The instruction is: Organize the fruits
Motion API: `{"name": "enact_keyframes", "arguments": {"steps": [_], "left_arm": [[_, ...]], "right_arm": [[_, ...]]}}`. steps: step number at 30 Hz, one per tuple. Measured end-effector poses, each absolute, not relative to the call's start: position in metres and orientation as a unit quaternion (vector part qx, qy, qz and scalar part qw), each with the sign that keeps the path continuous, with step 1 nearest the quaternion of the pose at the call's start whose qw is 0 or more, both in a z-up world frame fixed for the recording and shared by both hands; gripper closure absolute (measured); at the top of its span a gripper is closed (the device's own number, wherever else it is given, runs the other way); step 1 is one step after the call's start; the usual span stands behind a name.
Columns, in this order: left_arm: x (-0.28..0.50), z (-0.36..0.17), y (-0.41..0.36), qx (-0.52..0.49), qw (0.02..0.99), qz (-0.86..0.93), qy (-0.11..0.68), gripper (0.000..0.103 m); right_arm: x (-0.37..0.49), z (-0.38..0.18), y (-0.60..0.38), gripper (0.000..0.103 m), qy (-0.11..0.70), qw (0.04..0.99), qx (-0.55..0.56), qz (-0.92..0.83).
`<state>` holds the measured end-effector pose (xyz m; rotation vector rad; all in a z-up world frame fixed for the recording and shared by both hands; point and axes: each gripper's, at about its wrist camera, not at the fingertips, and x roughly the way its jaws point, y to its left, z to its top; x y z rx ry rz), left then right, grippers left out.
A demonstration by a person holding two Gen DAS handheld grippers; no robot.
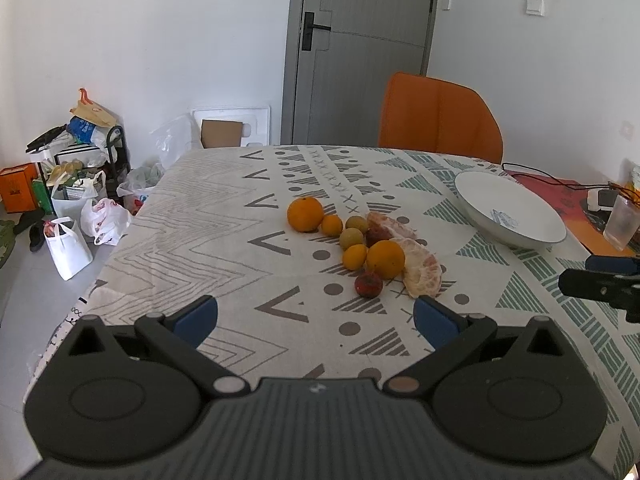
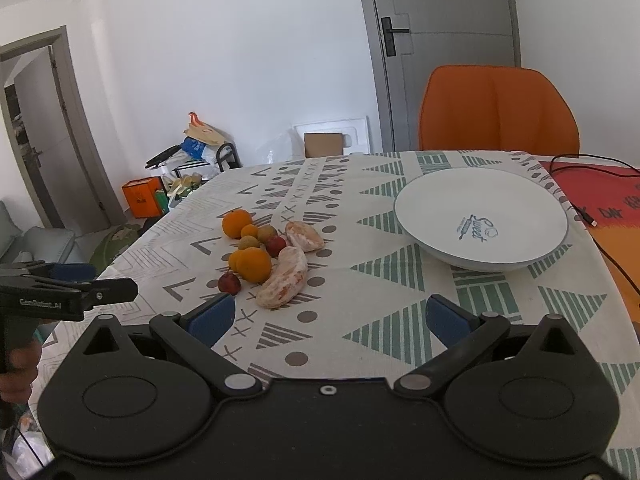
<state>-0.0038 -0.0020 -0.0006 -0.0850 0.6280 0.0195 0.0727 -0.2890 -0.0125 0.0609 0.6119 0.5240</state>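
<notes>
A cluster of fruit lies on the patterned tablecloth [image 1: 224,240]: a large orange [image 1: 305,214], a second orange [image 1: 385,259], small tangerines [image 1: 355,257], greenish-brown small fruits [image 1: 352,237], a small red fruit [image 1: 368,284] and two peeled pomelo pieces [image 1: 422,270]. The same fruit shows in the right wrist view, with the near pomelo piece [image 2: 283,279] and near orange [image 2: 253,265]. An empty white bowl [image 1: 510,216] [image 2: 480,220] stands to the right of the fruit. My left gripper [image 1: 316,316] is open, short of the fruit. My right gripper [image 2: 330,316] is open, between fruit and bowl.
An orange chair [image 1: 440,120] stands at the table's far side. A red mat with a cable [image 2: 600,200] and a clear cup [image 1: 622,220] lie at the right edge. Bags and boxes [image 1: 80,200] crowd the floor at the left. The left gripper's side shows in the right wrist view [image 2: 68,292].
</notes>
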Motion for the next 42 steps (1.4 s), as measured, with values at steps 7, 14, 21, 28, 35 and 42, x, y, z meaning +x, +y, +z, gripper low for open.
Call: {"name": "enact_keyframes", "arguments": {"steps": [7,14,21,28,35,42], "left_arm": [[-0.0043,-0.0006,-0.0014,-0.043,0.95,0.009,0.308,0.0],[-0.0048,0.0011,-0.0011,-0.042,0.951,0.009,0.306,0.0],[-0.0054,0.0022,-0.001,-0.042,0.952,0.009,0.304,0.0],[-0.0061,0.0031,-0.0006,-0.042,0.952,0.009,0.303,0.0],[-0.0078,0.0059,0.0012,-0.046,0.954,0.008,0.297,0.0],[-0.0075,0.0052,0.0029,-0.053,0.956,0.0,0.289,0.0]], "right_arm": [[0.0735,-0.0122,-0.2894,0.0,0.295,0.92,0.028,0.256],[0.0735,-0.0121,-0.2895,0.0,0.296,0.92,0.028,0.254],[0.0731,-0.0122,-0.2894,0.0,0.297,0.92,0.028,0.253],[0.073,-0.011,-0.2889,0.0,0.294,0.921,0.027,0.254],[0.0727,-0.0111,-0.2888,0.0,0.293,0.922,0.027,0.252],[0.0759,-0.0121,-0.2891,0.0,0.291,0.923,0.028,0.251]]}}
